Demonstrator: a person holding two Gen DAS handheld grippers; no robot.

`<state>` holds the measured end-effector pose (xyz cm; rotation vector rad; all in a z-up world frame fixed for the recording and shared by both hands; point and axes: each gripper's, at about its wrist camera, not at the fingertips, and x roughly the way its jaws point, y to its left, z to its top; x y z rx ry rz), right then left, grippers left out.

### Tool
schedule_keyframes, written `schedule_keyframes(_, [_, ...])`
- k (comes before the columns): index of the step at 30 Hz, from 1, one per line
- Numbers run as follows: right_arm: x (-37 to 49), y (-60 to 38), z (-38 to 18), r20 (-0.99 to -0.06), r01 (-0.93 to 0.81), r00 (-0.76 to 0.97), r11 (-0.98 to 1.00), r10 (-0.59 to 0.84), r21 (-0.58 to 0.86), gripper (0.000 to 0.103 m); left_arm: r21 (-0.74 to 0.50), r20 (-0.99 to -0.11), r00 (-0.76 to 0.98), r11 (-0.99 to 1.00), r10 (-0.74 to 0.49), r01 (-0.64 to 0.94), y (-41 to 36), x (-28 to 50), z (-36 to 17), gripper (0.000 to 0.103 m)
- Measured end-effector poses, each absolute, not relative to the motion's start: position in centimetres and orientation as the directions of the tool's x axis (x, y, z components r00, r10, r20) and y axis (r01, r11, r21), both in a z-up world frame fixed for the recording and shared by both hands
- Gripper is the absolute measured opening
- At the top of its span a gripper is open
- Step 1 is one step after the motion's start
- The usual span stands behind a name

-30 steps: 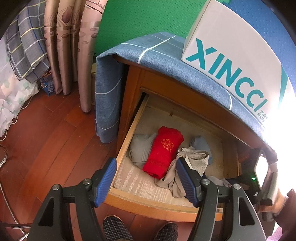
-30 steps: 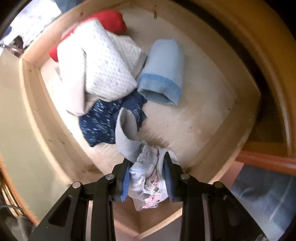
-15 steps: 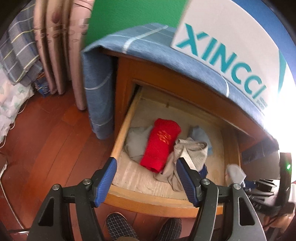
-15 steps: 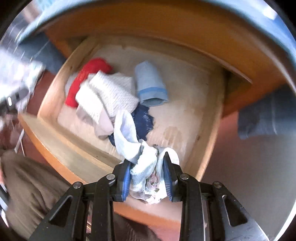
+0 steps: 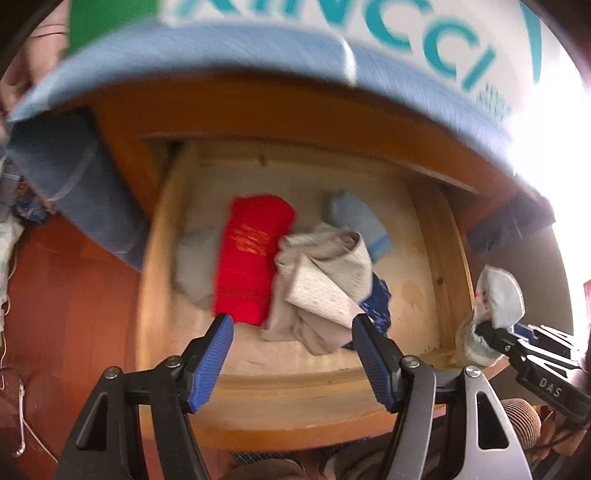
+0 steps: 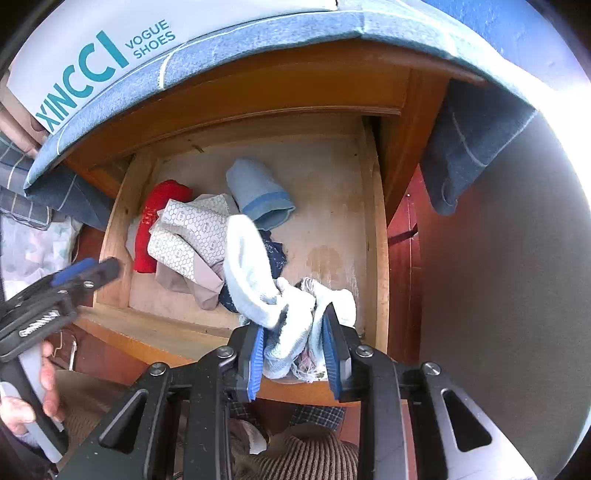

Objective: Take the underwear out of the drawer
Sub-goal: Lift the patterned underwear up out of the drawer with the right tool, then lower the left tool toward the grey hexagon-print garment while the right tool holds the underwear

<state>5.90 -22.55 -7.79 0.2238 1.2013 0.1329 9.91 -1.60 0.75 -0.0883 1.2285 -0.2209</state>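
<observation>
Wooden nightstand (image 6: 236,92) with blue cloth (image 6: 295,33) over the top and a white shoe box (image 6: 92,48) on it. Drawer (image 6: 373,236) pulled out, pale liner floor mostly bare on the right side. Inside, left to middle: red folded garment (image 5: 255,254), beige patterned garment (image 5: 328,280) crumpled against it, light blue roll (image 6: 258,192) behind, dark navy piece (image 5: 376,302) under the beige.

Right gripper (image 6: 295,350) is clenched on the pale blue-white underwear (image 6: 255,273), a bunch of fabric squeezed between the blue pads, and a loose tail hangs forward over the drawer contents. In the left wrist view the same bundle (image 5: 498,299) sits at the drawer's right front corner, above the rim, so it looks lifted clear or nearly.

Left gripper (image 5: 291,354) hangs released over the drawer front, nothing between the pads, beige garment just beyond its tips.

Handling guess: underwear is light, soft and floppy with no stiffness, so it won't slip much on ribbed pads but drapes and can snag neighbours. Best hold is a gathered wad or the waistband, as now. Watch the dangling tail dragging the navy piece.
</observation>
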Motion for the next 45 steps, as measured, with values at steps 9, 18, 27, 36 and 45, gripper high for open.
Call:
schedule_keyframes(9, [6.1,-23.0,-7.9,-0.903,0.022,0.352,0.962,0.247,0.271,0.025,-0.128,-0.962,0.196,0.949,-0.190,0.290,-6.4,12.2,-2.2,0.069])
schedule_keyframes(18, [6.3,-23.1,-8.1,-0.902,0.016,0.340,0.958,0.265,0.287,0.025,-0.108,-0.978,0.139,0.943,-0.158,0.314,-7.4,14.7,-4.0,0.069])
schedule_keyframes(27, [6.5,-23.3,-8.4,-0.902,0.009,0.329,0.954,0.279,0.299,0.025,-0.102,-0.984,0.110,0.951,-0.139,0.293,-8.0,16.5,-5.5,0.069])
schedule_keyframes(36, [6.7,-23.2,-8.5,-0.900,0.006,0.319,0.949,0.297,0.315,0.025,-0.083,-0.995,0.029,0.954,-0.096,0.287,-8.8,17.9,-7.3,0.069])
schedule_keyframes(45, [6.8,-23.3,-8.6,-0.898,0.004,0.314,0.946,0.307,0.325,0.026,-0.091,-0.996,-0.033,0.965,-0.085,0.248,-9.4,19.8,-8.3,0.073])
